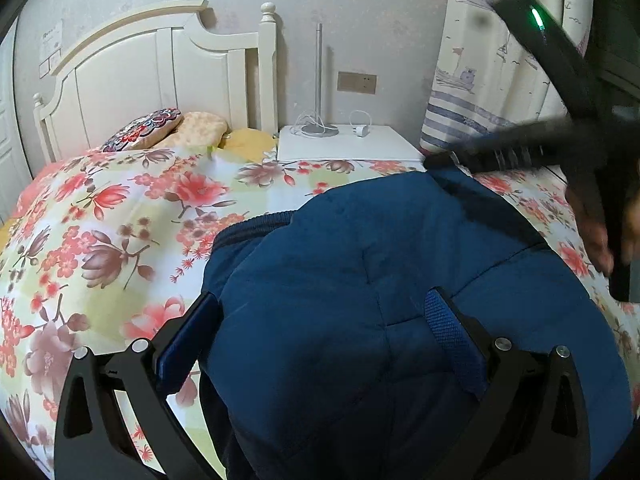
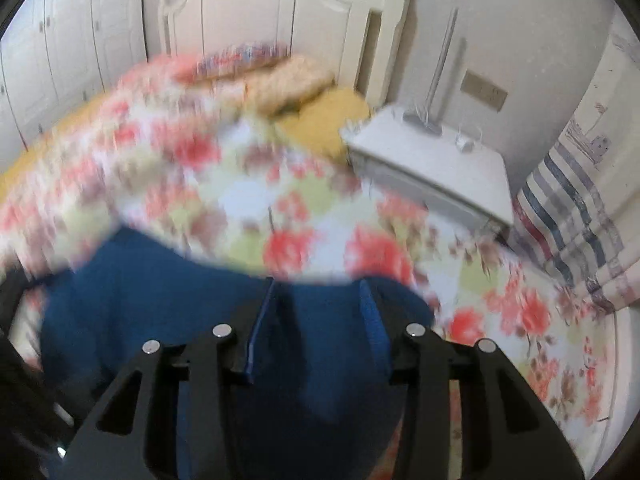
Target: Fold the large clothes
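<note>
Right gripper [image 2: 316, 320] clamping blue garment [image 2: 160, 300], left view adds hand [image 1: 596, 224]

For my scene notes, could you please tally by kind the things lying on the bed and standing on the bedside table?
Blue garment: 1
Floral quilt: 1
Pillows at the headboard: 3, an embroidered one, a peach one and a yellow one
Lamp on the bedside table: 1
White charger: 1
Total: 7
</note>
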Available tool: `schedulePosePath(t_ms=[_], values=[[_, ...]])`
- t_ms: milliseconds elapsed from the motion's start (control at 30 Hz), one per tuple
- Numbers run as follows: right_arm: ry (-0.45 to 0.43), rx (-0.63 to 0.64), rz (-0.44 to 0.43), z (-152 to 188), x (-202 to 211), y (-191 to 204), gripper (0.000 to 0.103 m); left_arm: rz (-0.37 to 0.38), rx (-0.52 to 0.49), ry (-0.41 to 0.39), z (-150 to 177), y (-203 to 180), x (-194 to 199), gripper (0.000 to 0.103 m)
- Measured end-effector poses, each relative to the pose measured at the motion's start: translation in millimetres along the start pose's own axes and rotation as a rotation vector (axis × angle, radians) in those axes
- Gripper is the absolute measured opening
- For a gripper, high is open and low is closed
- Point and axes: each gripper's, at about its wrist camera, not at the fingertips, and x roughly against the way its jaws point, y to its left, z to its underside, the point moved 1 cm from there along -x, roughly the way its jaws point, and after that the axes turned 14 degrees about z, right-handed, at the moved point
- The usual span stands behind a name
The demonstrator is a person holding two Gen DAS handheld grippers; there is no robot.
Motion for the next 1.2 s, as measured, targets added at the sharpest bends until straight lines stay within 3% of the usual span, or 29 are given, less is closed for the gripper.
schedulePosePath(t_ms=[100,200,367,500,567,633,700,767,900,1000,1067,1133,1200], values=[[0.127,0.15,-0.009,13.7,-41.7,34.7,0.042,0.003,0.006,-0.001,0.2,0.6,0.6,0.099],[0.161,0.133,-0.031,14.4,-58.1,36.0,0.042,0.003,0.021,0.013,0.5,3.7,-0.7,0.099],[0.08,0.165,0.037,11.4,-35.4,40.6,0.042,-0.008,0.01,0.027,1.0,1.9,1.9,0.099],[-0.021,0.061,-0.063,-4.3,13.2,34.2,0.042,-0.017,0.023,0.033,7.8,-0.2,29.0,0.099],[-0.054,0.14,-0.084,-7.2,31.9,52.9,0.047,-0.001,0.07,0.02,19.8,2.8,51.3,0.099],[-0.048,0.233,-0.103,-3.5,36.2,79.2,0.048,0.005,0.106,0.004,31.6,5.8,66.8,0.099],[0.049,0.33,-0.118,14.4,13.3,115.0,0.049,0.007,0.138,-0.001,48.1,6.3,77.8,0.099],[0.054,0.387,-0.031,24.2,-2.2,134.7,0.049,-0.039,0.164,-0.017,67.6,5.7,83.4,0.099],[0.068,0.377,-0.025,20.8,-5.1,135.7,0.049,-0.023,0.194,-0.052,86.3,9.7,84.6,0.099],[0.055,0.395,0.039,19.1,9.8,141.2,0.049,-0.023,0.192,-0.039,87.4,8.7,84.7,0.099],[0.021,0.369,0.012,16.1,33.7,144.5,0.049,-0.04,0.17,-0.039,89.0,5.5,86.4,0.099],[-0.037,0.365,-0.07,15.0,60.4,152.1,0.052,-0.033,0.186,-0.043,90.9,6.3,87.7,0.099],[-0.024,0.432,-0.067,25.3,57.5,167.3,0.053,-0.029,0.199,-0.049,93.0,7.1,88.9,0.099]])
